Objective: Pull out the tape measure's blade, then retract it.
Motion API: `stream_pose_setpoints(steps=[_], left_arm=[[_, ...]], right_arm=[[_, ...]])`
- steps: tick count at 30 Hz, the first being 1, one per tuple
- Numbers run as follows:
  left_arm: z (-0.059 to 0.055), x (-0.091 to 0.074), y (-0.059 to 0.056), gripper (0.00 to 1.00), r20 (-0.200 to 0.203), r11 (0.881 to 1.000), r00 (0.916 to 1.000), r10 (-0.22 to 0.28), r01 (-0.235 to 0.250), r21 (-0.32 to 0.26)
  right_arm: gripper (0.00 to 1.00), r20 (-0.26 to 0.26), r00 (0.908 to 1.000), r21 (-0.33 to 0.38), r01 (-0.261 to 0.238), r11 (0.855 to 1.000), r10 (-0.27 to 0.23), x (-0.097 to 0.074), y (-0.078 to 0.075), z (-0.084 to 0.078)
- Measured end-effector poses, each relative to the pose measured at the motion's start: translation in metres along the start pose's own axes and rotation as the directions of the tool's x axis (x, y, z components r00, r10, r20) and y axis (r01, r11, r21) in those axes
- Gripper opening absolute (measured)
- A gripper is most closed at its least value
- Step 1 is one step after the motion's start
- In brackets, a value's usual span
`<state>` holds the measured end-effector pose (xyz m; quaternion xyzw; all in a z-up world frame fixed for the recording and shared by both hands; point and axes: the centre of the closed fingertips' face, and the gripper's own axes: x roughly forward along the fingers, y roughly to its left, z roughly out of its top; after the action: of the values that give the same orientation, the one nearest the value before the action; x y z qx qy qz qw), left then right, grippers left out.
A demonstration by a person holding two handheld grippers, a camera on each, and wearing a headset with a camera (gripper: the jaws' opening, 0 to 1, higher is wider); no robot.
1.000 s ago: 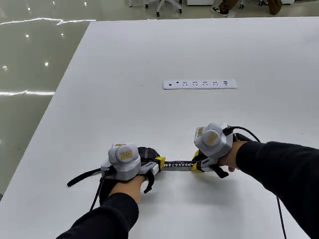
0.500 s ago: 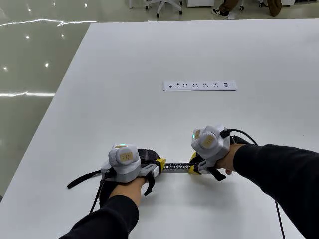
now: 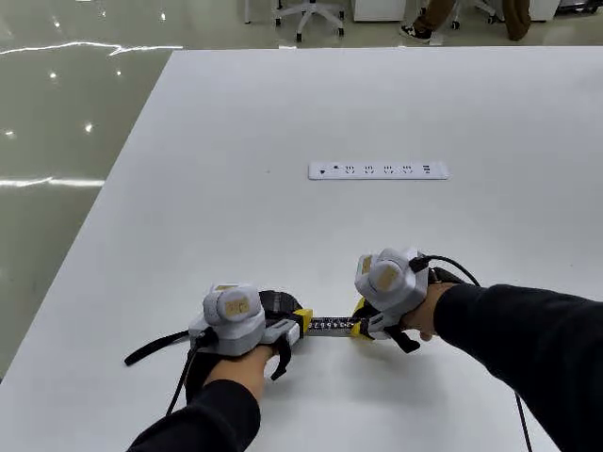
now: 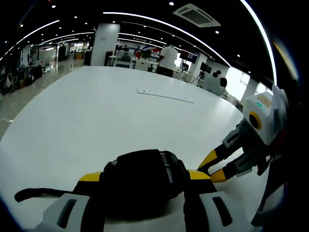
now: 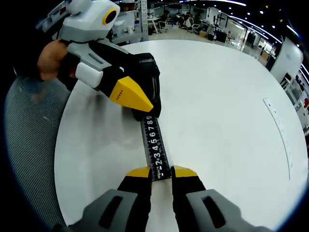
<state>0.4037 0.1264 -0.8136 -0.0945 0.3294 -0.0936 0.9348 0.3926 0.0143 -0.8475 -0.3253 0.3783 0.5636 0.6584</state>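
The left gripper (image 3: pixel 300 320) is clamping the black tape measure case (image 3: pixel 278 303) near the front edge of the white table (image 3: pixel 283 141). In the left gripper view, that left gripper (image 4: pixel 145 176) is holding its two yellow-tipped jaws apart by the width of the tape measure case (image 4: pixel 142 179), one jaw pressing on each side of it. The case is resting on the table surface. A black strap (image 3: pixel 155 341) is trailing from the case across the table toward the person's left, and it is also showing low in the left gripper view (image 4: pixel 34 193).

A short length of blade (image 3: pixel 330 325) is running out of the case, lying flat between the two grippers. The right gripper (image 3: pixel 358 328) is pinching the free end of this blade. In the right gripper view, the right gripper (image 5: pixel 161 173) is showing its jaws nearly closed, with the end of the blade (image 5: pixel 153 145) sitting between the yellow tips and the printed numerals facing up. The far end of the blade is entering the tape measure case (image 5: pixel 147 72), which the left gripper (image 5: pixel 129 94) is gripping.

The right gripper (image 4: pixel 217 166) is appearing at the right of the left gripper view. A white power strip (image 3: pixel 377 170) is lying farther back on the table, well apart from both grippers.
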Motion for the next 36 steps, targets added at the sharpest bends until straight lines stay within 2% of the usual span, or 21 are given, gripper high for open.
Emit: stream_pose_setpoints(steps=[4, 19, 25, 27, 31, 36], left_arm=[[-0.0006, -0.0003, -0.0003, 0.62, -0.003, 1.0, 1.0, -0.003, 0.003, -0.003], [-0.0002, 0.0002, 0.0001, 0.62, 0.0, 1.0, 0.9999, -0.013, 0.013, -0.026], [-0.0002, 0.0004, 0.0001, 0.61, -0.01, 1.0, 0.9998, -0.014, 0.014, -0.017], [-0.0006, 0.0, 0.0006, 0.61, -0.01, 1.0, 0.9998, -0.017, 0.017, -0.017], [-0.0007, 0.0, 0.0009, 0.61, -0.011, 1.0, 0.9997, -0.02, 0.02, -0.023], [-0.0003, -0.0007, 0.0023, 0.61, -0.007, 0.999, 0.9994, -0.033, 0.033, -0.039]], right_arm=[[0.11, -0.007, 1.0, 0.0, 0.0, 1.0, 0.0, 0.0009, -0.0002, 0.0024], [0.11, 0.028, 0.9995, 0.014, 0.016, 1.0, -0.016, 0.0017, 0.0016, 0.0088], [0.12, 0.032, 0.9994, -0.057, -0.012, 0.998, 0.014, -0.0002, 0.0024, 0.0084], [0.12, 0.056, 0.9982, -0.116, -0.016, 0.993, 0.022, -0.0023, 0.0031, 0.0084], [0.12, 0.042, 0.9986, -0.099, -0.029, 0.995, 0.033, -0.0067, 0.0014, -0.0006], [0.11, 0.042, 0.9988, -0.124, -0.021, 0.992, 0.027, -0.0061, 0.0035, 0.0012]])
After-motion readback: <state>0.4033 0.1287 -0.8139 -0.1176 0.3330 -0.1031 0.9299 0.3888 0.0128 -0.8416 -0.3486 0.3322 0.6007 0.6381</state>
